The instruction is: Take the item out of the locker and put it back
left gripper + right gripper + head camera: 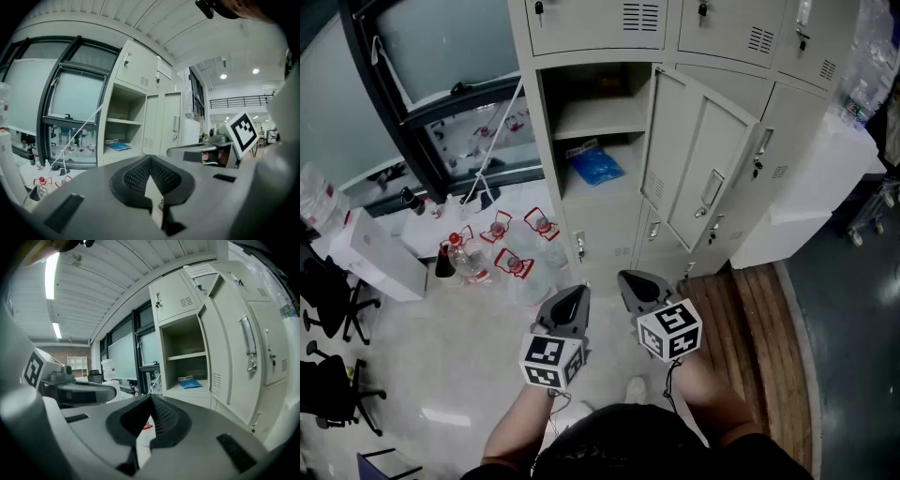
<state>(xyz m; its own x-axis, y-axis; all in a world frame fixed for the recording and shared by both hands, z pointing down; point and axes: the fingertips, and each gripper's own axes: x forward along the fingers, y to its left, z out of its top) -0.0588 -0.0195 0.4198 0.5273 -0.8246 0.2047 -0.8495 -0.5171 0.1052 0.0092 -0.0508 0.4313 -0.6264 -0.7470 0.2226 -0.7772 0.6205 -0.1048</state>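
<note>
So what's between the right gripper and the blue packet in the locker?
Head view: only bare floor and the closed lower door lie between right gripper and blue packet.

- The left gripper (570,302) is held low in front of the locker (602,225), well short of it, with its jaws together and nothing between them.
- The right gripper (637,284) is just beside the left one and slightly nearer the locker, its jaws closed and empty.
- The left forearm (517,427) and right forearm (712,389) both reach toward the locker.

One locker door (698,159) stood open, with one blue packet (594,165) inside. There were two grippers, the left gripper (574,298) and the right gripper (637,281), and two black office chairs (333,291).
</note>
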